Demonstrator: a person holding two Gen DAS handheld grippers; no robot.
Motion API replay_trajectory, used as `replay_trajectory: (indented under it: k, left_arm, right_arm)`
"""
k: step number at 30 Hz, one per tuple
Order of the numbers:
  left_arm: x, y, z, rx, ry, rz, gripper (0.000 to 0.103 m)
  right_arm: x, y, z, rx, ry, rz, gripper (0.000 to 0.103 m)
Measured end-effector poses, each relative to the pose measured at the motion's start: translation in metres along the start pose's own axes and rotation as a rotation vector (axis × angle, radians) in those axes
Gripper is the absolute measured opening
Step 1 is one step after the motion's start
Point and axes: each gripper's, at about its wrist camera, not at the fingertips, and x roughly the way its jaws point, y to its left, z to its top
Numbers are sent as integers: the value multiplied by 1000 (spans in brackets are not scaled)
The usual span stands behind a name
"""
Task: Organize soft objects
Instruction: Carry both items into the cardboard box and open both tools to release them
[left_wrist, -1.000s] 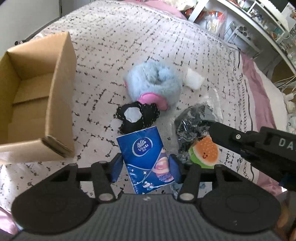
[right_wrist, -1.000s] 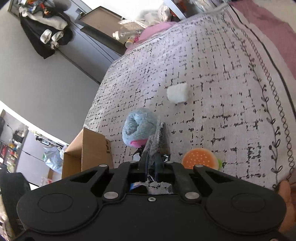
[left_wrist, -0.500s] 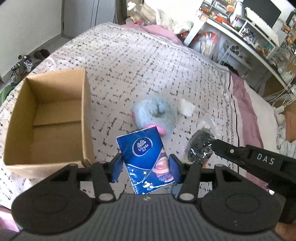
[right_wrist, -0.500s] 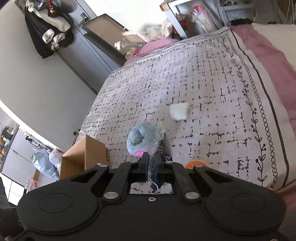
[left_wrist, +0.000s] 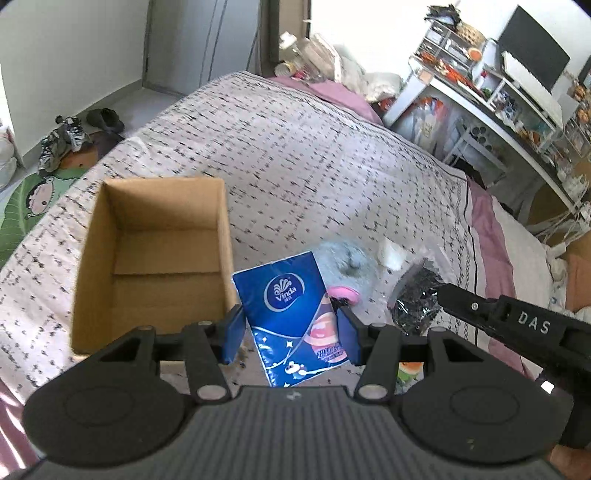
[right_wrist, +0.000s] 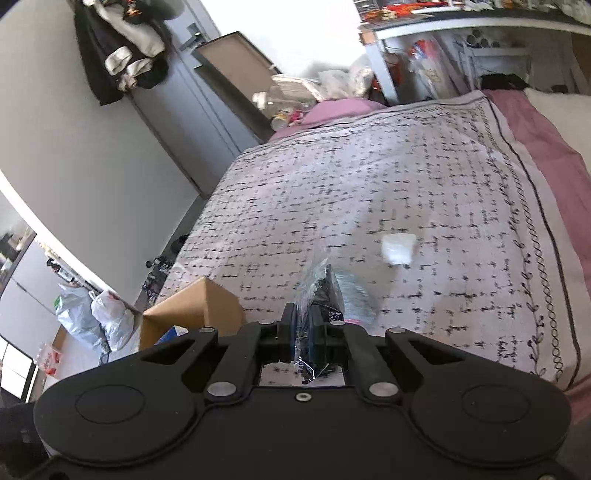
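My left gripper (left_wrist: 290, 332) is shut on a blue Vinda tissue pack (left_wrist: 288, 306) and holds it above the bed, just right of an open cardboard box (left_wrist: 155, 254). My right gripper (right_wrist: 303, 332) is shut on a clear plastic bag of black items (right_wrist: 321, 295), which also shows in the left wrist view (left_wrist: 417, 291), lifted off the bed. A blue plush toy with a pink part (left_wrist: 345, 258) lies on the patterned bedspread (left_wrist: 314, 147) below. A white soft block (right_wrist: 398, 248) lies beyond it. An orange burger-shaped toy (left_wrist: 410, 369) peeks out beside my left gripper.
The box (right_wrist: 192, 314) stands near the bed's left edge, with shoes (left_wrist: 66, 136) on the floor beyond. A cluttered white desk (left_wrist: 498, 92) runs along the right. Pink bedding (right_wrist: 546, 147) borders the bedspread on the right. Plastic bags (right_wrist: 92, 317) lie on the floor.
Both grippers have risen well above the bed with their loads. The left gripper with the tissue pack now sits nearer the box. The bag of black items has left the bedspread.
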Motion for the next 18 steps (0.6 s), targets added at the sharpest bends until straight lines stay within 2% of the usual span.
replay_trajectory:
  k: [18]
  left_arm:
    - [-6,87,19,-93,-11,52,53]
  right_arm:
    - [17,88,-3,-102,7,59,6]
